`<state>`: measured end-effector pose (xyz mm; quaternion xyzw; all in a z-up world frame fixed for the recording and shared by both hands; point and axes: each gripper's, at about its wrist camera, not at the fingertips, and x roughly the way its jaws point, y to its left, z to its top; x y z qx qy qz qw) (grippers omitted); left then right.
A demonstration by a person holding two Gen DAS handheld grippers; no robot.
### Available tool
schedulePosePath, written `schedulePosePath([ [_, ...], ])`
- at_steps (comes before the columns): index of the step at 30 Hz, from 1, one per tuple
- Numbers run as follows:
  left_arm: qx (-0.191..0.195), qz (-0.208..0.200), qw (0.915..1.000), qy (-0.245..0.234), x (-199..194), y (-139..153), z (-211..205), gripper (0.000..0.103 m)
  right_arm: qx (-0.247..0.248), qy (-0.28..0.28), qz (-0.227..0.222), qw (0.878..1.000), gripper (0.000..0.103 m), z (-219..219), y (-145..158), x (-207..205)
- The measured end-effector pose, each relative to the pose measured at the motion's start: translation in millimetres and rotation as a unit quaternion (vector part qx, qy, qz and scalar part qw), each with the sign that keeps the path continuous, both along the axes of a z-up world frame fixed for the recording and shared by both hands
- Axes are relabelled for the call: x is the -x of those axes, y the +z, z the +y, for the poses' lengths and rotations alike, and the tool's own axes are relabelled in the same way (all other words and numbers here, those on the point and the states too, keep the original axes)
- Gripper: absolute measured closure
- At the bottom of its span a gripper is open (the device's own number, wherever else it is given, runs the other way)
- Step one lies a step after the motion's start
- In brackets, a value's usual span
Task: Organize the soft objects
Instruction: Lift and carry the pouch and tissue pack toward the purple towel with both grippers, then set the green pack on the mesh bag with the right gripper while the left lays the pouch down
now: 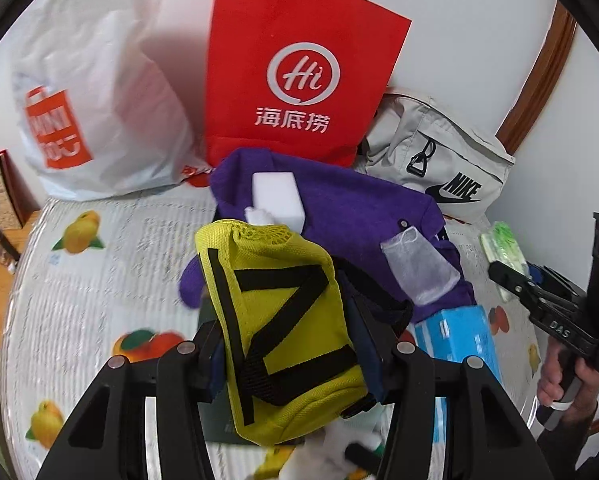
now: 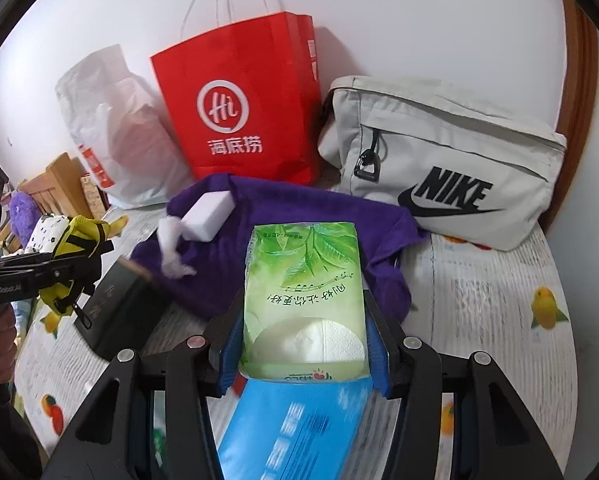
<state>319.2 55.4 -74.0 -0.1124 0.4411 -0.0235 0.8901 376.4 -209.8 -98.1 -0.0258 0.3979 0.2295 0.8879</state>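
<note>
My left gripper is shut on a yellow mesh pouch with black straps, held above the table. In the right wrist view the same gripper and pouch show at the left edge. A green pack of tissues sits between the pads of my right gripper, which is shut on it; that pack also shows at the right of the left wrist view. Behind both lies a purple cloth with a white sponge block and a white rag on it.
Against the wall stand a white plastic bag, a red paper bag and a grey Nike bag. A blue box, a dark box and a clear plastic pouch lie on the fruit-patterned tablecloth.
</note>
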Motion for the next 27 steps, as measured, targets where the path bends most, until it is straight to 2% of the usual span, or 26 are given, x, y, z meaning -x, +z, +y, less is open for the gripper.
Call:
schedulePosePath([
  [4, -0.002, 0.006, 0.9999, -0.011, -28, -3, -5, 0.052, 0.010, 0.000, 0.009, 1.000, 0.051, 5, -13, -28],
  [10, 0.018, 0.028, 0.9991, -0.027, -72, -15, -16, 0.052, 0.012, 0.008, 0.030, 0.999, 0.051, 12, -29, -58],
  [13, 0.003, 0.032, 0.9990, -0.032, -89, -21, -26, 0.052, 0.010, 0.008, 0.033, 0.999, 0.051, 12, -34, -67],
  [22, -0.026, 0.058, 0.9969, -0.046, -114, -48, -40, 0.052, 0.010, 0.009, 0.053, 0.999, 0.051, 16, -51, -84],
  [27, -0.023, 0.070, 0.9964, -0.041, -124, -61, -42, 0.052, 0.011, 0.013, 0.056, 0.998, 0.051, 19, -51, -96],
])
